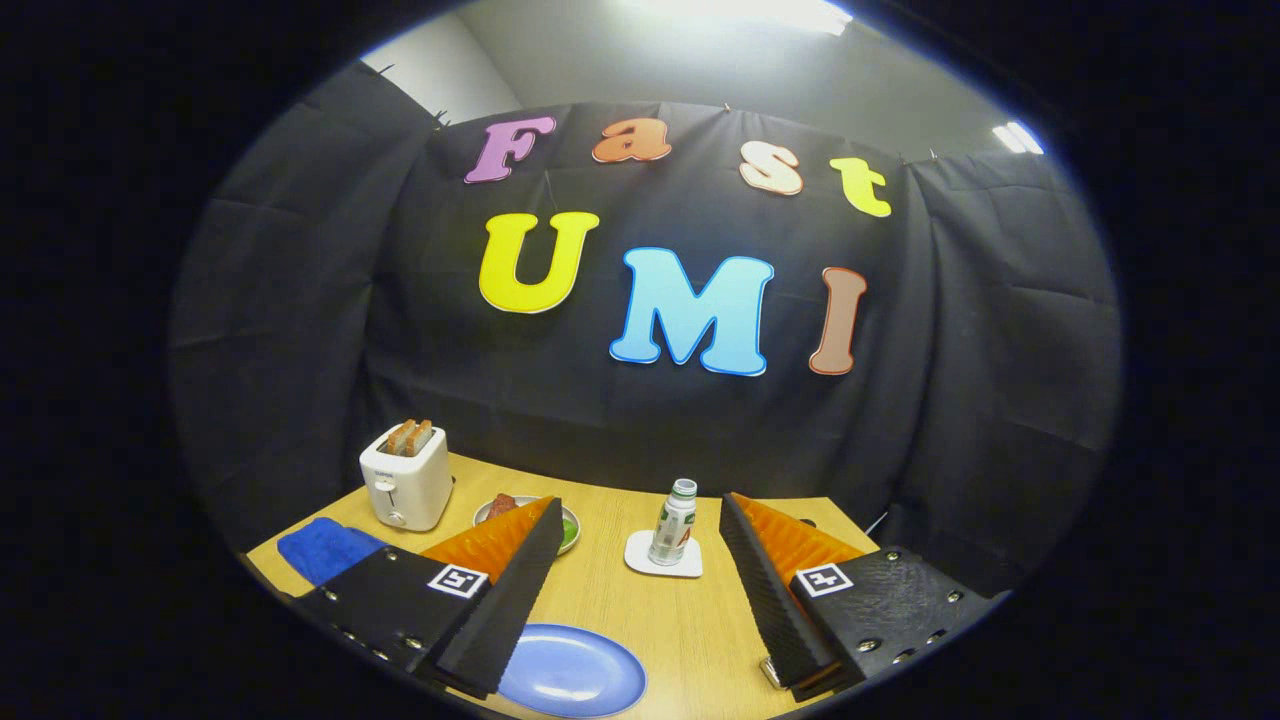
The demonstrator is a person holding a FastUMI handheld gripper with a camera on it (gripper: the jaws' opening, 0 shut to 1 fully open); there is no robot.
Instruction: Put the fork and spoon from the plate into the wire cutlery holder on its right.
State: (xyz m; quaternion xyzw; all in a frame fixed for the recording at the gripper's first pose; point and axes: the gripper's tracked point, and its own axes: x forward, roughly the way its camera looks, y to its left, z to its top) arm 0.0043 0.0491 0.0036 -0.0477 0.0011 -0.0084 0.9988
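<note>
Wooden bench (690,620) under my tongs (640,610), whose fingers stand wide apart, holding nothing. Between them lies the blue plate (572,672); I can't make out fork or spoon on it. Judging cutlery stiff, light, slippery: I'd pinch mid-handle.

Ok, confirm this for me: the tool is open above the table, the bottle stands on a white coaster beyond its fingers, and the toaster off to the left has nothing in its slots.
One detail is wrong. The gripper view shows the toaster with bread slices sticking up from its slots. The rest holds: the tool is open above the table, and the bottle stands on a white coaster beyond its fingers.
</note>
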